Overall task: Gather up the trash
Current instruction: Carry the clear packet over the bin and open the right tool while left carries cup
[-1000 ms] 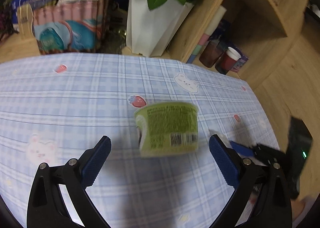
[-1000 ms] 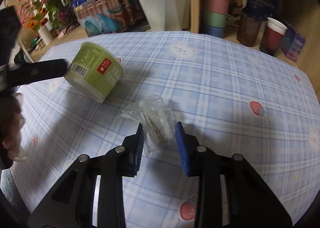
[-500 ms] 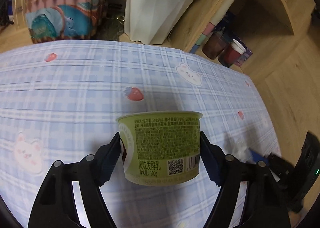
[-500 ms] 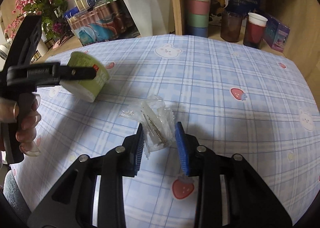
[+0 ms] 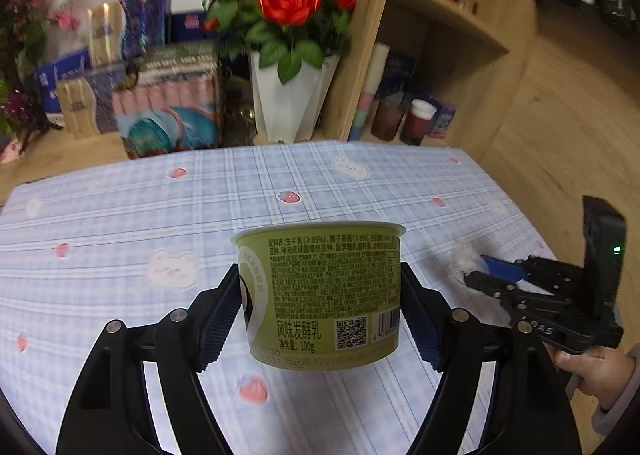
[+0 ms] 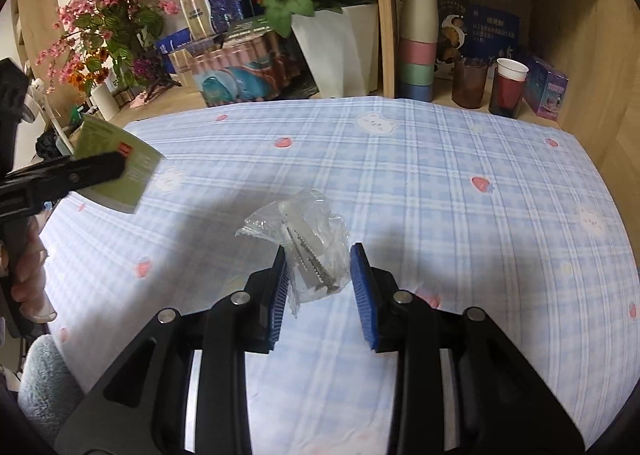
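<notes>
Two light things: left tongs (image 5: 320, 307) clamp the thin-walled yogurt cup (image 5: 324, 295) mid-wall; right tongs (image 6: 320, 283) pinch the limp, slippery plastic wrapper (image 6: 308, 251).

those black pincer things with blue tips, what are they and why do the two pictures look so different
Each is a hand-held tool with a camera on it; a person squeezes one in each hand. One picture looks along the left tool, clamped on a green yogurt cup held above the checked tablecloth. The other looks along the right tool, which pinches a crumpled clear plastic wrapper. Each view also catches the other tool off to its side. Behind stand a white vase of red roses and shelves.
</notes>
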The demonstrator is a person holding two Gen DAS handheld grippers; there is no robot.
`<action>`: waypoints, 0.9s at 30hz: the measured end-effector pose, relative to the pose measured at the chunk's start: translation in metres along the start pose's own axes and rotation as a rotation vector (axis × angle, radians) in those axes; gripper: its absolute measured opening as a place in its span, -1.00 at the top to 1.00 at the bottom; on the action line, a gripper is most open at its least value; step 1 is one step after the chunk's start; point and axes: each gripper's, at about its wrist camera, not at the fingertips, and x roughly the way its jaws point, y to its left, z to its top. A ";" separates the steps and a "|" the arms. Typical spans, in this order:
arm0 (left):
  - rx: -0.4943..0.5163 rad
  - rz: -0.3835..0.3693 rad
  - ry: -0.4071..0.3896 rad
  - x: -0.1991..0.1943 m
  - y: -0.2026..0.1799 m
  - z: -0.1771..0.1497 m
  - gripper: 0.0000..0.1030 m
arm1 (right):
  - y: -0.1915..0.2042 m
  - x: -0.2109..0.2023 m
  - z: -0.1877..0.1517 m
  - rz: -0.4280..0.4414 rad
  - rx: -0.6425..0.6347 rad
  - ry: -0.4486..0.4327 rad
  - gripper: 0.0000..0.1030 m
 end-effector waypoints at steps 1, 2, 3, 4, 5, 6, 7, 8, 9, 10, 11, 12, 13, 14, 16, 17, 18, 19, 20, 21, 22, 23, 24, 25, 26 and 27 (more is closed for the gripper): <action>-0.004 0.002 -0.013 -0.010 -0.001 -0.003 -0.43 | 0.005 -0.006 -0.004 0.001 0.005 -0.005 0.35; -0.010 0.002 -0.029 -0.023 -0.001 -0.006 -0.43 | 0.009 -0.013 -0.008 0.005 0.009 -0.010 0.35; -0.015 0.002 -0.041 -0.034 -0.001 -0.009 -0.43 | 0.015 -0.020 -0.012 0.008 0.013 -0.016 0.35; -0.020 0.004 -0.055 -0.050 -0.001 -0.015 -0.43 | 0.020 -0.028 -0.017 0.010 0.015 -0.023 0.35; -0.021 0.005 -0.062 -0.060 -0.001 -0.019 -0.43 | 0.025 -0.035 -0.022 0.013 0.018 -0.028 0.35; -0.022 0.007 -0.068 -0.068 0.000 -0.023 -0.43 | 0.029 -0.041 -0.027 0.015 0.020 -0.032 0.35; -0.022 0.014 -0.077 -0.080 0.000 -0.029 -0.43 | 0.033 -0.047 -0.031 0.016 0.021 -0.035 0.35; -0.023 0.019 -0.084 -0.089 0.000 -0.034 -0.43 | 0.038 -0.055 -0.037 0.018 0.023 -0.041 0.35; -0.029 0.026 -0.094 -0.102 0.001 -0.041 -0.43 | 0.041 -0.060 -0.041 0.021 0.026 -0.044 0.35; -0.036 0.028 -0.100 -0.110 0.002 -0.046 -0.44 | 0.045 -0.066 -0.046 0.024 0.029 -0.049 0.35; -0.047 0.029 -0.108 -0.119 0.003 -0.052 -0.44 | 0.049 -0.073 -0.052 0.027 0.031 -0.054 0.35; -0.056 0.031 -0.112 -0.125 0.003 -0.056 -0.44 | 0.053 -0.079 -0.056 0.028 0.032 -0.058 0.35; -0.069 0.032 -0.120 -0.137 0.004 -0.063 -0.44 | 0.056 -0.083 -0.060 0.029 0.032 -0.062 0.35; -0.075 0.032 -0.125 -0.144 0.005 -0.068 -0.44 | 0.060 -0.090 -0.065 0.032 0.032 -0.068 0.35; -0.080 0.038 -0.140 -0.161 0.004 -0.079 -0.44 | 0.066 -0.099 -0.072 0.038 0.031 -0.075 0.35; -0.081 0.040 -0.147 -0.167 0.003 -0.084 -0.44 | 0.070 -0.104 -0.075 0.042 0.029 -0.078 0.35; -0.080 0.043 -0.154 -0.176 0.001 -0.091 -0.44 | 0.074 -0.109 -0.079 0.045 0.023 -0.082 0.35; -0.079 0.046 -0.158 -0.182 -0.001 -0.096 -0.44 | 0.079 -0.114 -0.083 0.049 0.017 -0.087 0.35; -0.078 0.049 -0.163 -0.188 -0.003 -0.101 -0.44 | 0.082 -0.117 -0.085 0.051 0.013 -0.091 0.35; -0.078 0.051 -0.168 -0.195 -0.005 -0.106 -0.44 | 0.086 -0.122 -0.088 0.056 0.008 -0.097 0.35; -0.078 0.054 -0.173 -0.199 -0.006 -0.110 -0.44 | 0.090 -0.126 -0.091 0.063 0.006 -0.102 0.35; -0.076 0.058 -0.178 -0.206 -0.008 -0.115 -0.44 | 0.093 -0.130 -0.094 0.069 0.003 -0.106 0.35; -0.076 0.060 -0.183 -0.209 -0.009 -0.118 -0.44 | 0.097 -0.133 -0.096 0.074 0.000 -0.110 0.35; -0.077 0.063 -0.188 -0.215 -0.011 -0.122 -0.44 | 0.098 -0.136 -0.098 0.078 -0.002 -0.111 0.35; -0.077 0.064 -0.191 -0.220 -0.012 -0.126 -0.44 | 0.101 -0.138 -0.101 0.082 -0.007 -0.113 0.35; -0.079 0.069 -0.195 -0.226 -0.013 -0.130 -0.44 | 0.106 -0.141 -0.104 0.084 -0.016 -0.116 0.35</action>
